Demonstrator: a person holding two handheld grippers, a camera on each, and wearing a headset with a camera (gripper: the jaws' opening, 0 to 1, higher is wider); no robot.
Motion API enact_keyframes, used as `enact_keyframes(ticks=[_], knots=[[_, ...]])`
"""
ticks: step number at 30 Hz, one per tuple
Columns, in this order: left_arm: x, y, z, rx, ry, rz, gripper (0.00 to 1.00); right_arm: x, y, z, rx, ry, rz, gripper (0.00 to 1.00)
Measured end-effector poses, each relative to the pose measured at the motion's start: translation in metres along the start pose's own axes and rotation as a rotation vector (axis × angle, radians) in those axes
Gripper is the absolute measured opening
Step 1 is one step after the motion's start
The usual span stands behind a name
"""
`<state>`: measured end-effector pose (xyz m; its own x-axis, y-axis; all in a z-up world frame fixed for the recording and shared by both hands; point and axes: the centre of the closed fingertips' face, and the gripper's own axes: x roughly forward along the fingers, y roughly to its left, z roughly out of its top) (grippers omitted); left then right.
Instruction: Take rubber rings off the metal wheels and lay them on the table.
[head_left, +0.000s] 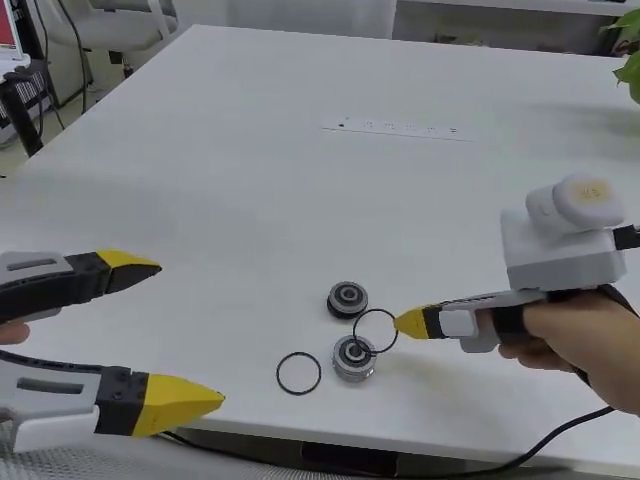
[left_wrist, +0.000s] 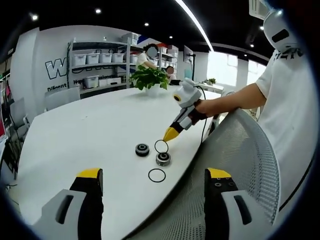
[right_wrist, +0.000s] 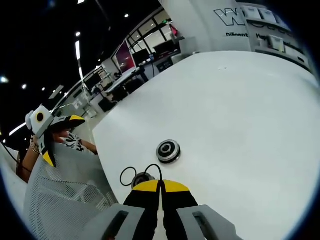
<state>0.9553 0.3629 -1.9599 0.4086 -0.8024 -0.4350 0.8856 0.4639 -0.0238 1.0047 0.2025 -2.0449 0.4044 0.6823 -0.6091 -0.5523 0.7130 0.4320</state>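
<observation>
Two metal wheels (head_left: 347, 299) (head_left: 354, 357) sit near the front edge of the white table (head_left: 300, 180). One black rubber ring (head_left: 298, 373) lies flat to the left of the nearer wheel. My right gripper (head_left: 400, 322) is shut on a second rubber ring (head_left: 375, 330), which hangs just above the nearer wheel. In the right gripper view the held ring (right_wrist: 152, 172) loops up from the shut gripper (right_wrist: 160, 182). My left gripper (head_left: 155, 335) stands open at the left, off the table's front edge, with nothing between its jaws. In the left gripper view the wheels (left_wrist: 142, 149) (left_wrist: 163, 159) lie ahead.
A flush socket strip (head_left: 395, 128) sits in the table further back. A plant (head_left: 630, 50) shows at the far right and a chair (head_left: 110, 25) at the far left. A mesh chair back (left_wrist: 235, 165) is close beside the left gripper.
</observation>
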Motion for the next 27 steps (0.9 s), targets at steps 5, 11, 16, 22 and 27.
enact_keyframes(ticks=[5,11,16,22,27], knots=[[0.008,-0.01,-0.004,0.008,0.029,-0.036,0.84,-0.002,0.0,0.004,0.019,-0.022,0.004,0.0],[0.008,-0.009,-0.006,0.005,0.044,-0.034,0.85,-0.005,0.001,0.011,0.036,-0.054,0.005,0.0],[0.011,-0.009,-0.009,0.001,0.054,-0.019,0.83,-0.007,0.002,0.016,0.046,-0.077,0.008,0.0],[0.011,-0.008,-0.012,0.0,0.067,-0.02,0.84,-0.007,0.01,0.022,0.033,-0.096,0.018,0.0],[0.011,-0.008,-0.014,-0.004,0.076,-0.014,0.84,-0.003,0.022,0.026,-0.027,-0.099,0.031,0.0]])
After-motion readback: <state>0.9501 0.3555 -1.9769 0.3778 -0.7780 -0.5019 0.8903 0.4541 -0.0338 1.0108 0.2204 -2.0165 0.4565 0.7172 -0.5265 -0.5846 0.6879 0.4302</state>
